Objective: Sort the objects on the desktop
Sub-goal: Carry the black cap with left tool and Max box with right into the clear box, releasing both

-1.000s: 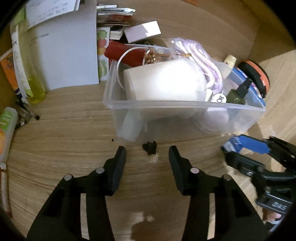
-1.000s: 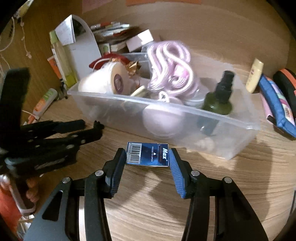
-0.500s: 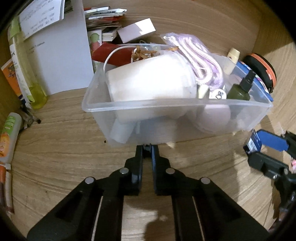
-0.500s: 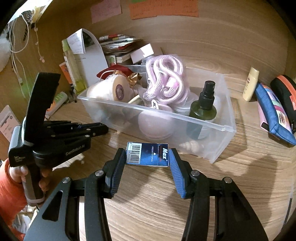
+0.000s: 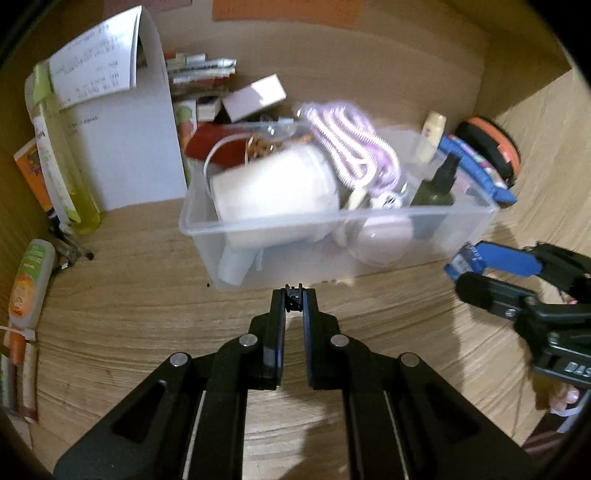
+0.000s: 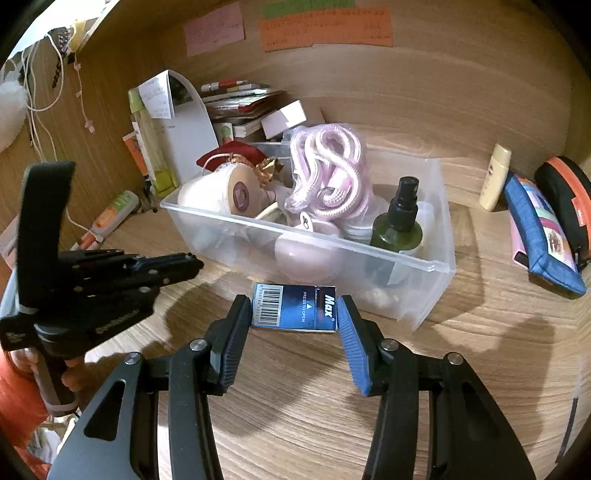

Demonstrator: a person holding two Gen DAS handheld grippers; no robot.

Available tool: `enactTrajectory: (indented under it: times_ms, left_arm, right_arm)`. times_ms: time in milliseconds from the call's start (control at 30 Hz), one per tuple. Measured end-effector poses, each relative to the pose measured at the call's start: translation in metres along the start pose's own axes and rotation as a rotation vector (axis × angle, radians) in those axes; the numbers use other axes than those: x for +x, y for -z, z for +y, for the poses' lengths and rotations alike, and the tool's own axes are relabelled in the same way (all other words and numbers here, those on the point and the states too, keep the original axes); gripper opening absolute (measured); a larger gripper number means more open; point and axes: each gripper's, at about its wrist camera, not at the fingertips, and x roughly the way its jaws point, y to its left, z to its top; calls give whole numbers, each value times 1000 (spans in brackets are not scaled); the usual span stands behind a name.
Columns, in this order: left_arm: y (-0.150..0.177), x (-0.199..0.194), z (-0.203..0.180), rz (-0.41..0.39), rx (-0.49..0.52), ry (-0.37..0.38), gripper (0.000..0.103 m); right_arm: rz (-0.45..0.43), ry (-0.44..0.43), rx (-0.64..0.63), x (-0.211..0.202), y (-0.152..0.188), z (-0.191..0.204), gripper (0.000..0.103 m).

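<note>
Up it comes! A second ago the left gripper [image 5: 294,295] stood wide open around a small black clip [image 5: 294,294] on the desk [image 5: 129,295]; now its jaws are pinched nearly together on that clip, lifted off the wood and hanging just in front of the clear bin [image 5: 332,221]. The view has pulled back and risen too, so more of the back wall shows.

Over on the left, a folded receipt [image 6: 157,96] droops over a white sheet, its print too small to read, with a tall yellow-green bottle [image 5: 62,166] beside it. In the middle, the bin is already crowded: a white roll [image 5: 277,192], a pink cord [image 6: 325,173], a dark green spray bottle [image 6: 399,218].

On the right, the right gripper [image 6: 294,312] is closed end to end on a blue box [image 6: 294,308], held in the air just short of the bin's near wall.

My read: both loads are headed for the bin. The clip is tiny and gripped at the very tips, so carry it level over the rim and release low into a gap, not onto the roll, where it may bounce out.

Legible print: "Max" and "PRESS TO OPEN" beside a barcode on the box. Pink and orange notes [image 6: 325,27] on the wall carry writing too blurred to read.
</note>
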Motion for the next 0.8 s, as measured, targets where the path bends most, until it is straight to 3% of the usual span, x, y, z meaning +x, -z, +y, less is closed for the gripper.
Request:
enactTrajectory:
  times_ms: [433,800]
  left_arm:
    - [-30,-37,-16,-130,14,64,8]
    - [-55,-20,-21,-133,8,90,8]
  right_arm:
    - [-62,17,-15,-13,-23,-1,44]
    - [-56,62,-61,4,-48,-9,44]
